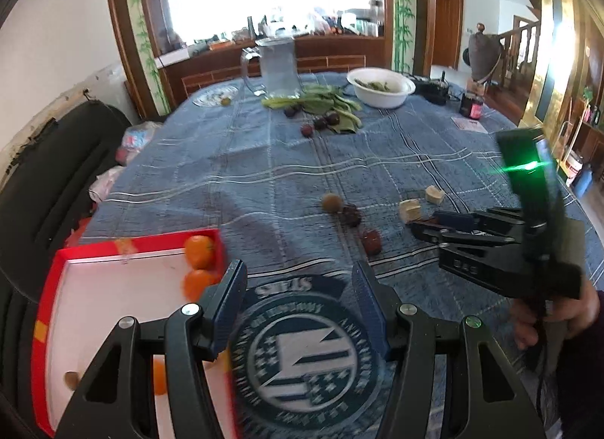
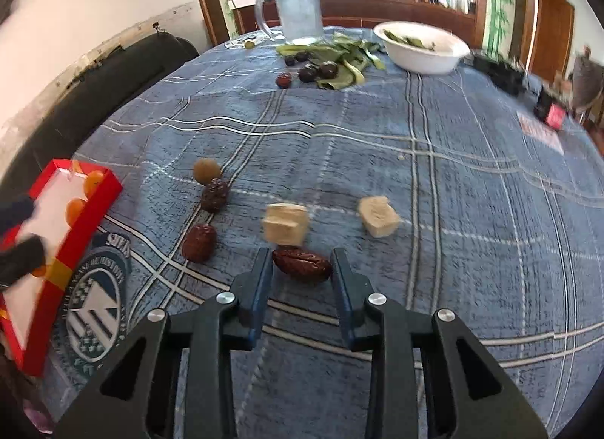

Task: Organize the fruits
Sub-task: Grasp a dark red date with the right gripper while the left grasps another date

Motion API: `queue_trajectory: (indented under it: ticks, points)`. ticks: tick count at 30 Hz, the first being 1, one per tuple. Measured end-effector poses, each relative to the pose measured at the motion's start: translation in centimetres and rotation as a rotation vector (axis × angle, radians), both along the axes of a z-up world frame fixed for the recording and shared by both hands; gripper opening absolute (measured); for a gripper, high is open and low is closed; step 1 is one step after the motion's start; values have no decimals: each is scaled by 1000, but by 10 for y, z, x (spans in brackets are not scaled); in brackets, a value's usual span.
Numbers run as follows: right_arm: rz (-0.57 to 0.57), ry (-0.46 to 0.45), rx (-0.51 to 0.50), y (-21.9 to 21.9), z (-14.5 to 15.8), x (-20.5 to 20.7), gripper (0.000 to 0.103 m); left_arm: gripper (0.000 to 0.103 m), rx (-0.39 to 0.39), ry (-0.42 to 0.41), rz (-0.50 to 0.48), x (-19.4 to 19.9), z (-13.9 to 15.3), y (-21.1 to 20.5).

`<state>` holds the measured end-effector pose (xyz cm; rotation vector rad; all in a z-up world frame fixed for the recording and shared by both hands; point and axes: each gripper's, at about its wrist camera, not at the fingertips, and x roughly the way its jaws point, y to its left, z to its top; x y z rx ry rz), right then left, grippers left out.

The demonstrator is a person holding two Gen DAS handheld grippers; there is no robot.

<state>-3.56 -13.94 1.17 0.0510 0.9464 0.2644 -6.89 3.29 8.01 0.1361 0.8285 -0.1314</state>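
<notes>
Blue plaid cloth (image 2: 377, 144) covers the table. Right gripper (image 2: 302, 269) low over the cloth, fingers spread, a brown date (image 2: 302, 264) lying between the tips; whether the pads touch it cannot be told. Just beyond it, a pale cube (image 2: 285, 228); a second cube (image 2: 378, 216) off to the right. To the left, another date (image 2: 199, 242), a dark wrinkled fruit (image 2: 214, 194) and a tan round fruit (image 2: 206, 170) in a loose line.

Left gripper (image 1: 298, 297) hovers over the round emblem (image 1: 302, 348) on the cloth, fingers spread wide, nothing between them. Red box (image 1: 60, 261) beside it, white inside, holds oranges (image 1: 199, 251). Far end: glass jug (image 1: 277, 67), white bowl (image 1: 379, 87), green leaves (image 1: 328, 103) with dark plums (image 1: 321, 122).
</notes>
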Motion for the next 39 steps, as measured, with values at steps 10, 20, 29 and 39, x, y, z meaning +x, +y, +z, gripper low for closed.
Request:
queue_trajectory:
  ticks: [10, 20, 29, 39]
  points:
    - [-166, -70, 221, -68, 43, -9, 33, 58, 19, 101, -47, 35, -35, -44]
    - [-216, -71, 274, -79, 45, -7, 33, 29, 37, 138, -79, 61, -57, -64]
    - [-283, -74, 307, -95, 42, -3, 33, 16, 3, 122, -98, 58, -58, -63]
    - [-300, -133, 356, -103, 48, -7, 33, 16, -57, -45, -102, -1, 2, -41]
